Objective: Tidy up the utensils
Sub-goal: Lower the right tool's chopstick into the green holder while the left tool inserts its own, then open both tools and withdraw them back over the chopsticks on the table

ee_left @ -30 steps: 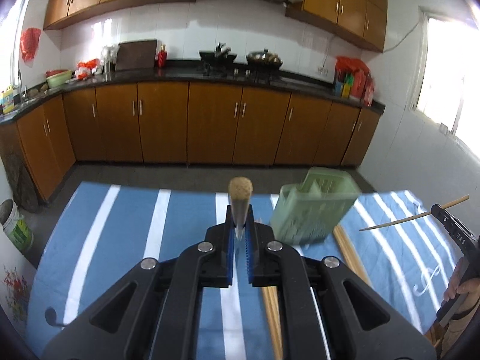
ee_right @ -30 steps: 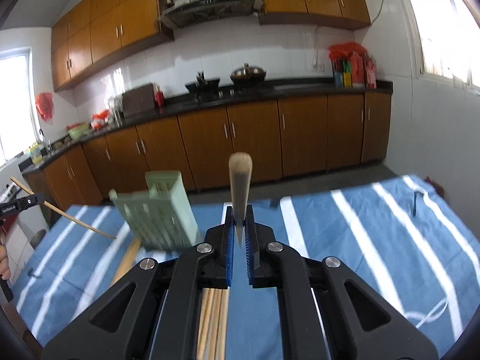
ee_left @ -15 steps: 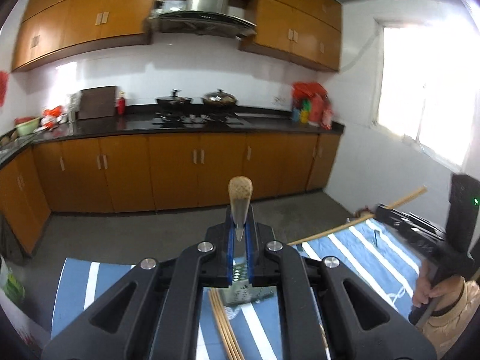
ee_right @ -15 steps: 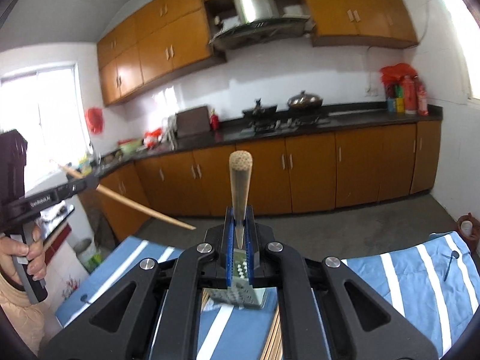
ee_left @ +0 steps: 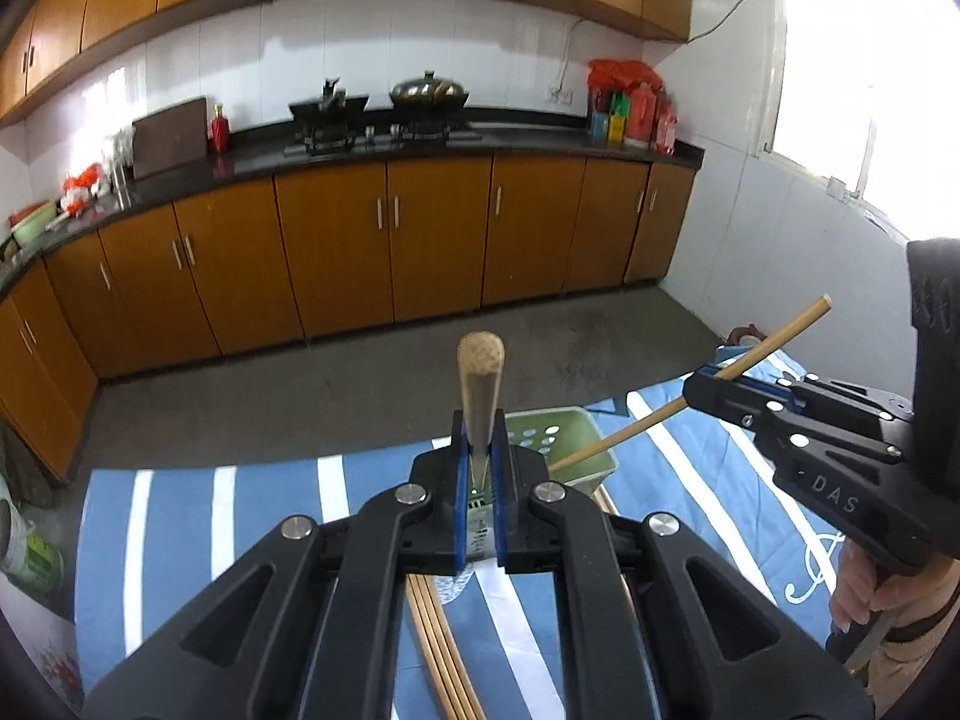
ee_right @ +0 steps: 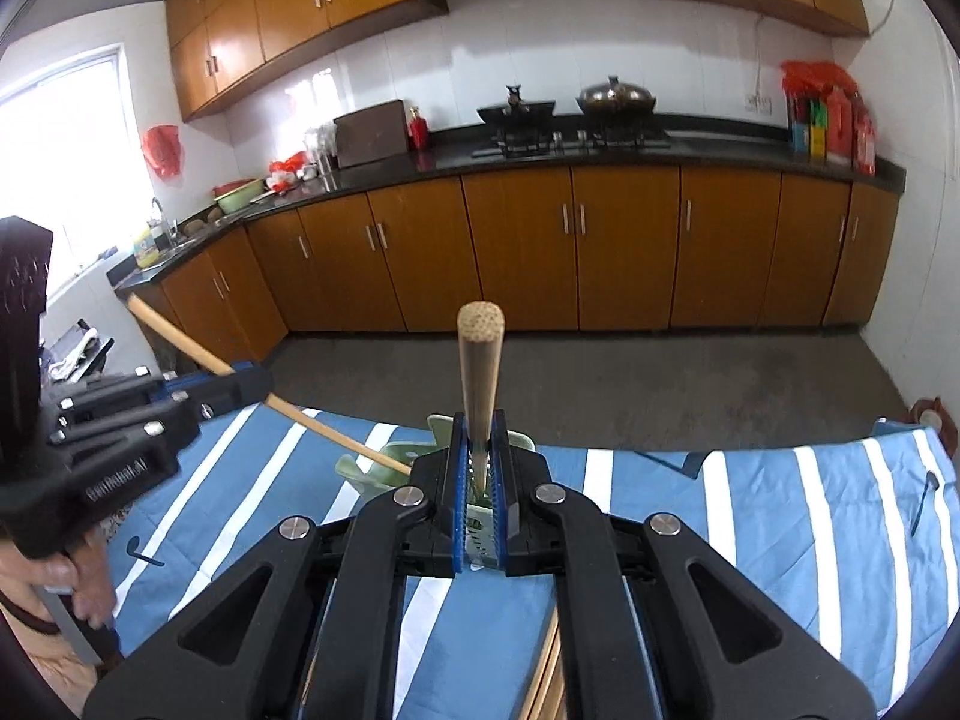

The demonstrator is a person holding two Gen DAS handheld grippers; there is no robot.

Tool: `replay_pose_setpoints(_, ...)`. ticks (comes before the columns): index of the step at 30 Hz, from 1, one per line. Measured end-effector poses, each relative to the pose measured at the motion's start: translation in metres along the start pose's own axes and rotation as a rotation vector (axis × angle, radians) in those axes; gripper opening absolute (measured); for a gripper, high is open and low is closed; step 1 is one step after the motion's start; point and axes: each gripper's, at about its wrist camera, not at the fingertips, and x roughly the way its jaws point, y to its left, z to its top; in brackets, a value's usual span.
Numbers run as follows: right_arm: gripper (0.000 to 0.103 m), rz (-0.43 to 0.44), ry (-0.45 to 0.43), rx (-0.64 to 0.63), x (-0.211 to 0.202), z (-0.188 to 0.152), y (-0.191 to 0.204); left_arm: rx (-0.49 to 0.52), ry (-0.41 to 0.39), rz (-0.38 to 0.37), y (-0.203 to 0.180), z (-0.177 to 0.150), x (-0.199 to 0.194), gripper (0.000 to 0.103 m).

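A single chopstick is clamped upright between the narrow-set fingers of the left gripper, its lower end directed down at the green holder standing on the striped cloth of the worktop. A second chopstick is held in the same way by the right gripper, which is seen from the left wrist as a black tool just right of the holder, with the stick slanted down toward the holder's open mouth. Seen from the right wrist, the left gripper's stick reaches the holder from its left side. The task is judged to be partly under way: two sticks have been picked up and brought to the holder, but neither is seen released inside it. A bundle of loose chopsticks is left lying on the cloth on the near side of the holder, so more trips are judged to be needed. How far either tip has entered the holder cannot be told, since each gripper body covers the holder's mouth in its own view. The bundle is cut off by the picture edge and partly hidden under the grippers, so its count cannot be made out. Whether anything already stands in the holder is not visible.
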Motion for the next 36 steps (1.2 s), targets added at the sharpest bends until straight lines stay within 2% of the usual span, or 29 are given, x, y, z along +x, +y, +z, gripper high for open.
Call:
replay_pose_setpoints(5, 0.009, -0.010, 0.008, 0.024, 0.002, -0.002, -0.001, -0.028, -0.001, -0.022, 0.002, -0.004, 0.009, 0.010)
replay_pose_setpoints(13, 0.015, -0.023, -0.028, 0.050, -0.010, 0.004, -0.003, -0.061, -0.061, -0.020, 0.010, -0.005, -0.014, 0.021)
replay_pose_setpoints(19, 0.025, -0.041, -0.156, 0.087, -0.061, 0.001, -0.014, -0.103, -0.151, -0.004, 0.022, -0.011, -0.055, 0.026)
replay_pose_setpoints(23, 0.025, -0.087, -0.177, 0.135, -0.082, -0.022, -0.036, -0.134, -0.189, 0.019, 0.036, -0.034, -0.083, 0.026)
replay_pose_setpoints(26, 0.025, -0.146, -0.078, 0.158, -0.066, -0.061, -0.057, -0.151, -0.175, 0.051, 0.048, -0.060, -0.089, 0.028)
replay_pose_setpoints(30, 0.024, -0.166, 0.101, 0.198, -0.017, -0.121, -0.073, -0.128, -0.083, 0.098, 0.055, -0.108, -0.069, 0.031)
replay_pose_setpoints(33, 0.018, -0.146, 0.226, 0.205, 0.023, -0.166, -0.073, -0.154, 0.026, 0.075, 0.057, -0.147, -0.037, 0.031)
replay_pose_setpoints(36, 0.015, -0.123, 0.293, 0.191, 0.046, -0.191, -0.064, -0.189, 0.115, 0.039, 0.058, -0.179, -0.009, 0.030)
